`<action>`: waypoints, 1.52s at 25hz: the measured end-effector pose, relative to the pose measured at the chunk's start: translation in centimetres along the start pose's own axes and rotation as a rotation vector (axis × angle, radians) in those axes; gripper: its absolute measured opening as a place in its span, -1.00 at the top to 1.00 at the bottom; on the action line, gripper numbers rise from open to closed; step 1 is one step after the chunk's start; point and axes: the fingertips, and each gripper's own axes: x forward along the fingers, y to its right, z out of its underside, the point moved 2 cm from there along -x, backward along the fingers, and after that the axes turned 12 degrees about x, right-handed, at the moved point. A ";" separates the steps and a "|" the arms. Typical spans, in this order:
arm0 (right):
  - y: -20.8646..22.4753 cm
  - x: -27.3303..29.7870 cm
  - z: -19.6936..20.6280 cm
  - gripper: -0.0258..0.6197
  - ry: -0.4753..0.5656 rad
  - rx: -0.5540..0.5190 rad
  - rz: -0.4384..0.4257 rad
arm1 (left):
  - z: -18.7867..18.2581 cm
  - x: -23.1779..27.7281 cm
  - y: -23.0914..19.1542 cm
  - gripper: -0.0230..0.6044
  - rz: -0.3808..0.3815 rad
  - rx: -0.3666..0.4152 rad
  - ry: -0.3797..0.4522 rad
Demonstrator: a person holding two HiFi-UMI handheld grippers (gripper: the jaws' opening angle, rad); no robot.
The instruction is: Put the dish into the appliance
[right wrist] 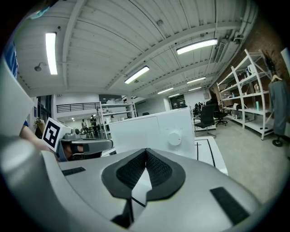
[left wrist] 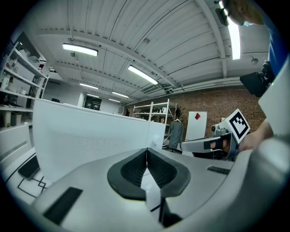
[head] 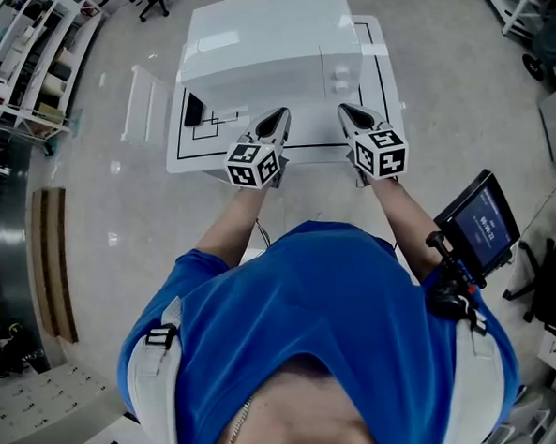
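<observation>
The person in a blue shirt (head: 311,299) stands at a white table (head: 184,149) and holds both grippers out level over its near edge, side by side and a little apart. The left gripper (head: 275,119) has its jaws pressed together with nothing between the dark ribbed pads, as its own view shows. The right gripper (head: 350,114) is the same: jaws closed tip to tip and empty. Each carries its marker cube (head: 254,163) at the back, near the wrist. The appliance (head: 267,39), a closed white box, sits on the table directly ahead of both grippers, near them but not touched. A round knob (right wrist: 174,138) shows on its front towards the right side. Black lines (head: 217,120) are marked on the tabletop around the appliance, and a small black object (head: 193,109) lies on the table beside the appliance's left end. No view shows the dish plainly. A small screen (head: 480,221) on a dark mount hangs at the person's right hip. Metal shelves (head: 23,54) stand on the floor well off to the left.
</observation>
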 end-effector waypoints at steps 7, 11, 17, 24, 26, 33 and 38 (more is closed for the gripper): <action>-2.5 -1.9 1.0 0.92 0.005 0.017 0.008 | -0.3 -4.0 0.2 0.90 0.014 -0.019 0.015; -3.8 -3.7 1.9 0.92 0.008 0.023 0.013 | -0.6 -6.1 0.9 0.90 0.022 -0.019 0.029; -5.7 -5.7 3.0 0.92 0.013 0.027 0.028 | -0.5 -8.7 1.9 0.90 0.041 -0.013 0.029; -4.9 -6.0 3.6 0.92 0.011 0.033 0.039 | 0.1 -7.9 2.5 0.90 0.056 -0.018 0.022; -4.7 -6.1 3.7 0.92 0.011 0.036 0.043 | 0.1 -7.8 2.6 0.90 0.059 -0.019 0.022; -4.5 -6.2 3.9 0.92 0.011 0.033 0.043 | 0.2 -7.6 2.9 0.90 0.060 -0.021 0.021; -4.5 -6.4 3.9 0.92 0.006 0.028 0.033 | -0.1 -7.6 3.1 0.90 0.049 -0.019 0.026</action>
